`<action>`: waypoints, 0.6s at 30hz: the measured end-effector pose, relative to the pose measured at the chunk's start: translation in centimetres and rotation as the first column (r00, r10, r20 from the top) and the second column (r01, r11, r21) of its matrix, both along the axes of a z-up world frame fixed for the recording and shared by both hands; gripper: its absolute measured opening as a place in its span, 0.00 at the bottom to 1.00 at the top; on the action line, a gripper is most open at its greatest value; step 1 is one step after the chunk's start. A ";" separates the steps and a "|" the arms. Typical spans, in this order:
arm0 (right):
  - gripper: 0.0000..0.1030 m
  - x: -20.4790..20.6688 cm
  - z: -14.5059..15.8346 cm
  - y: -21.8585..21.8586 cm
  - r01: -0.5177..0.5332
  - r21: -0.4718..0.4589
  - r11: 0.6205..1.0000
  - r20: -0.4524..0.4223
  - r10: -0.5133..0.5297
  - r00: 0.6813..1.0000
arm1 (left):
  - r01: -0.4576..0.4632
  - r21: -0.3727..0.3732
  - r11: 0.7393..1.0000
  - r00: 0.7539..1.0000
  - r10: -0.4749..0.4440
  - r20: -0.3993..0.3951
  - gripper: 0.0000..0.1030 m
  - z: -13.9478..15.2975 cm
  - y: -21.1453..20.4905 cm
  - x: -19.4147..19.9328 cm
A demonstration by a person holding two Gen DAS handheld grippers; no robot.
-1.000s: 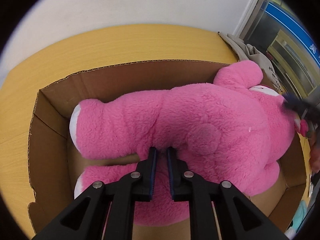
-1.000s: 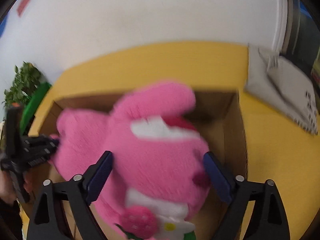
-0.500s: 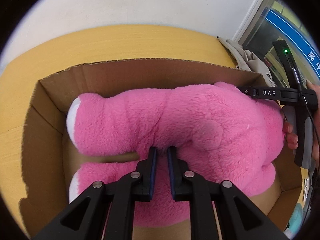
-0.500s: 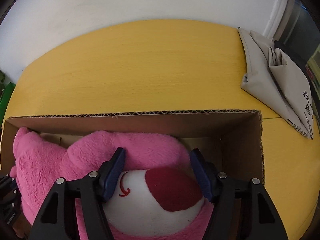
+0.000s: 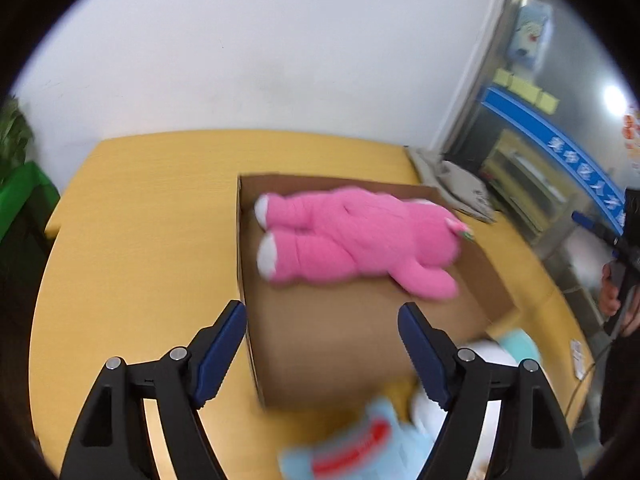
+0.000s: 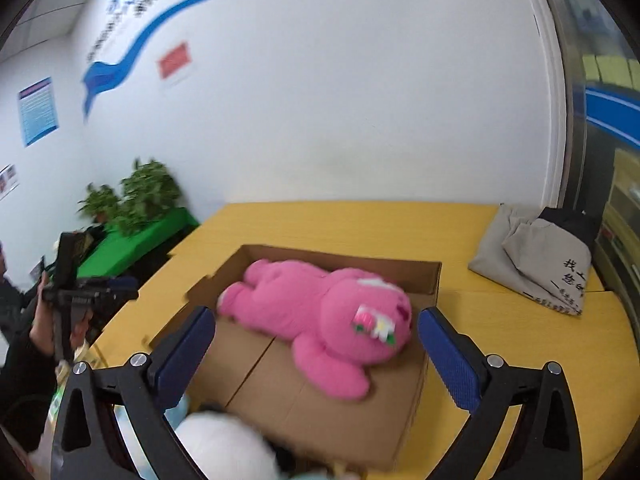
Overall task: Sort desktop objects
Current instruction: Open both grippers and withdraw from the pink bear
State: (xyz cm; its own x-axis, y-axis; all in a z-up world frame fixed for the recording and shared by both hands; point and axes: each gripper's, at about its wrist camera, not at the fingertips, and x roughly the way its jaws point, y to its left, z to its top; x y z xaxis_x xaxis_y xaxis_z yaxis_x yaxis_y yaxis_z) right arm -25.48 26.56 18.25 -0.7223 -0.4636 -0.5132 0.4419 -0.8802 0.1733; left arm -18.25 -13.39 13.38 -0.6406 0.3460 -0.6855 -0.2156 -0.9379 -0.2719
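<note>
Pink plush bear (image 5: 352,246) in cardboard box (image 5: 360,344) | both claws raised, spread, empty

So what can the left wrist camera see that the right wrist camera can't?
Only the left wrist view shows the light blue plush toy lying in front of the box. Only the right wrist view shows the potted plants and the blue wall stripe. Both show the pink plush toy lying in the cardboard box on the yellow table, and an open hand-held gripper.

Both tongs, left (image 5: 322,354) and right (image 6: 316,354), have just opened, let go of the bear (image 5: 352,246) and pulled back; it lies in the box (image 5: 332,344).
</note>
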 end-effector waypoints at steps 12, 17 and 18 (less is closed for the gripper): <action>0.98 12.3 -14.9 -12.9 -0.241 0.053 0.969 0.152 0.231 0.961 | -0.069 0.142 0.987 0.980 0.041 0.193 0.76 -12.5 1.1 10.0; 0.93 10.5 -19.4 -18.0 -0.148 0.184 0.972 0.130 0.125 0.984 | -0.138 0.207 0.969 0.978 0.099 0.185 0.76 -13.9 -0.7 10.0; 0.93 10.1 -19.9 -18.3 -0.114 0.225 0.968 0.125 0.087 0.988 | -0.155 0.189 0.970 0.975 0.120 0.186 0.76 -13.9 -1.0 10.0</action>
